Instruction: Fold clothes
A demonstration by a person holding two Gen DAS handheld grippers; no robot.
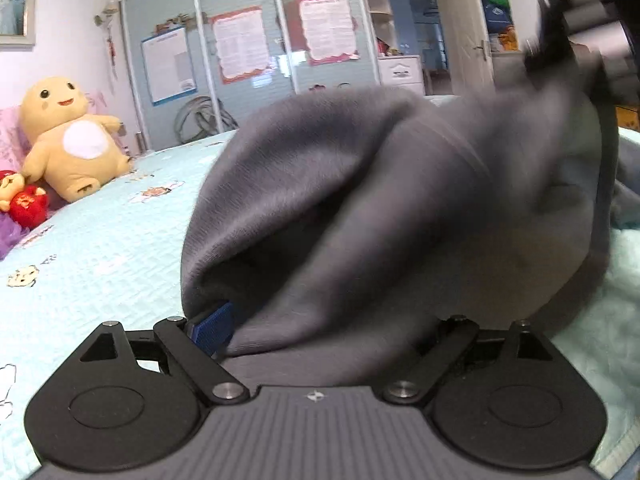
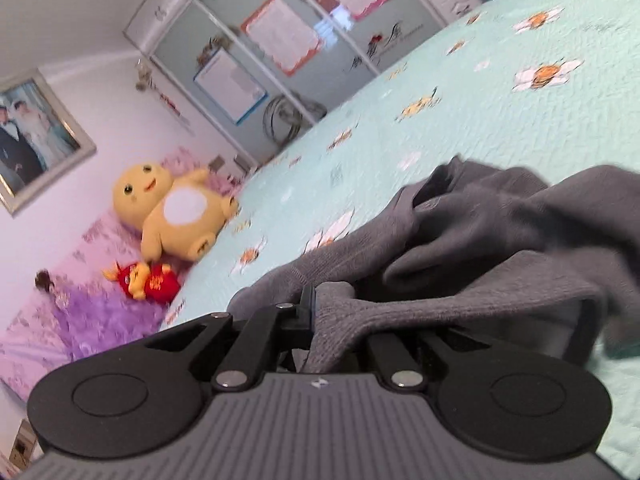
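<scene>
While I steer both grippers from afar, the bed (image 2: pixel 500 128), under its pale green flowered quilt, fills the middle and right of both views and is the largest body in them. Behind it, across the top of the frame, I see the wardrobe (image 1: pixel 248 52) with sliding glass doors carrying posters (image 1: pixel 240 44).

The grey garment (image 1: pixel 380 200) comes next in size: in the left wrist view it billows up from the lower centre and blocks most of the right half; in the right wrist view it lies crumpled across the lower right on the quilt.

My left gripper (image 1: pixel 304 332) has the cloth draped over its mouth; one blue finger pad (image 1: pixel 212 326) shows at the lower left with fabric against it, the other finger is covered, so I cannot tell whether the grip is closed. My right gripper (image 2: pixel 316 312), blurred at the upper right of the left view, has its fingers pressed together, pinching a ribbed edge of the garment.

A yellow plush toy (image 1: pixel 68 140) sits at the left on pink bedding, a small red plush (image 1: pixel 28 204) below it. A framed photograph (image 2: pixel 32 136) hangs at the left edge.
</scene>
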